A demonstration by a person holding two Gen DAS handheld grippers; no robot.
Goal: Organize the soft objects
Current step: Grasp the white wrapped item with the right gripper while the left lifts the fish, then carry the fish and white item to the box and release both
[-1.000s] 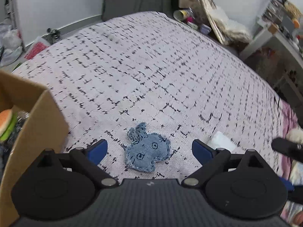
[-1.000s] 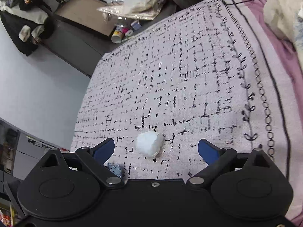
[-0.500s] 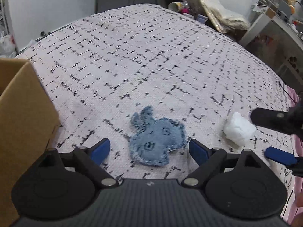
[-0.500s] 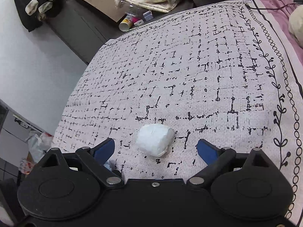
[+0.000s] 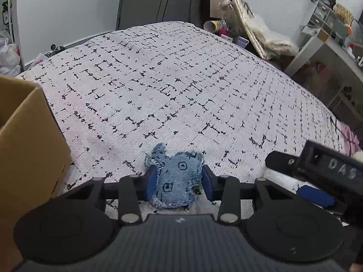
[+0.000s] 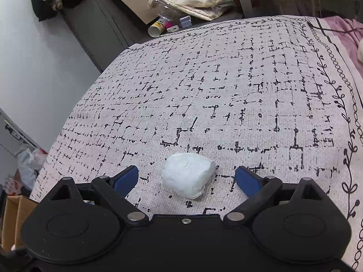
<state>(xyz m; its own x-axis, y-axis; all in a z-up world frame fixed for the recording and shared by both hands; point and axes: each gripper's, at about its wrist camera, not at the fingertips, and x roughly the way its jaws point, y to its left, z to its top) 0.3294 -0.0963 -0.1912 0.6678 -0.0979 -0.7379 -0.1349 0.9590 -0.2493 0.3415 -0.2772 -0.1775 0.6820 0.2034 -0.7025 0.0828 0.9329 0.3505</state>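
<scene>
The cardboard box runs off the left edge, its inside out of sight, while the right gripper hides most of the white bundle at near right.

A bed fills the room's middle, its white cover crossed with broken black lines. Plain pale walls stand behind, with a dark wardrobe at the far end. A grey desk with small drawers stands to one side, clutter heaped on the floor beside it.
</scene>
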